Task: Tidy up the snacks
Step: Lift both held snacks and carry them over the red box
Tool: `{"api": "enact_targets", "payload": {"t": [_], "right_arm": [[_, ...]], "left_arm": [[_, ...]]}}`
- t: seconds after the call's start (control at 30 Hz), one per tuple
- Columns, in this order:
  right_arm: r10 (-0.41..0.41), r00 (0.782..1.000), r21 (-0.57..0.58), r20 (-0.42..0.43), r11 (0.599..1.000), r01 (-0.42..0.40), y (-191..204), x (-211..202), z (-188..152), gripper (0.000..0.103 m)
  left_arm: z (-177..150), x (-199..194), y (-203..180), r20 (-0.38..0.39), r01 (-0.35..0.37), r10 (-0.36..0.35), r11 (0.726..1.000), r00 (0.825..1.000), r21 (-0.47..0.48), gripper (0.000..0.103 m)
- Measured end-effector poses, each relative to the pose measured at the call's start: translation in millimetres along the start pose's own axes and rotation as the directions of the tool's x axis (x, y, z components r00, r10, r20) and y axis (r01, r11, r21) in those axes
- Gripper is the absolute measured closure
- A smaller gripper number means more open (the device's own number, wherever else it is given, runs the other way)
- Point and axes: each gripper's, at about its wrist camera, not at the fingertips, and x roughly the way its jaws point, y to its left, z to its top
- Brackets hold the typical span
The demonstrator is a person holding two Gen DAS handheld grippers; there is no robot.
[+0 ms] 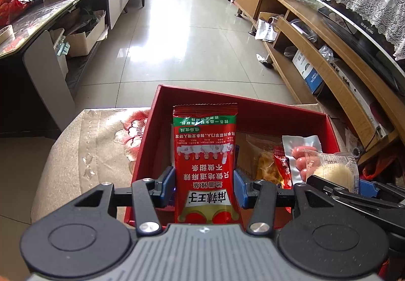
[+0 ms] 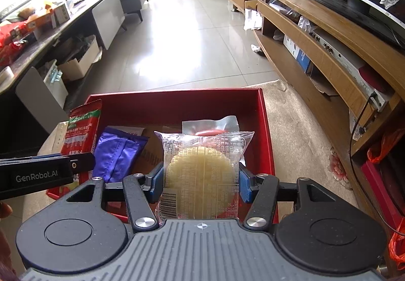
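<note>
Now the left tongs (image 1: 205, 187) pinch a red packet (image 1: 205, 162), low centre of their view, over the red box (image 1: 227, 96). The right tongs (image 2: 201, 181) clamp a wrapped cake (image 2: 201, 167), also above the box. Both wrappers look slick, so either could slip or drop askew onto the purple pack (image 2: 117, 154) and sausages (image 2: 210, 132). The held snacks hide much of the box floor.

Purple packet (image 2: 119, 152) partly behind gripper
</note>
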Motion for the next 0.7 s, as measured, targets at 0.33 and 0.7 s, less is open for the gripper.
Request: {"api": "enact_targets", "payload": {"t": [0.33,0.7], "right_arm": [[-0.011,1.000,-0.008,0.001,1.000,0.011,-0.4,12.8,4.3,0.039],[-0.013,1.000,-0.001,0.024,1.000,0.013,-2.2,22.3,10.1,0.039]], "left_arm": [[5.4,12.4,-1.0,-0.009,-0.013,0.013,1.000,1.000,-0.003,0.060],[6.4,23.6,-0.1,-0.023,-0.036,0.035,0.999,0.999,-0.012,0.059]]}}
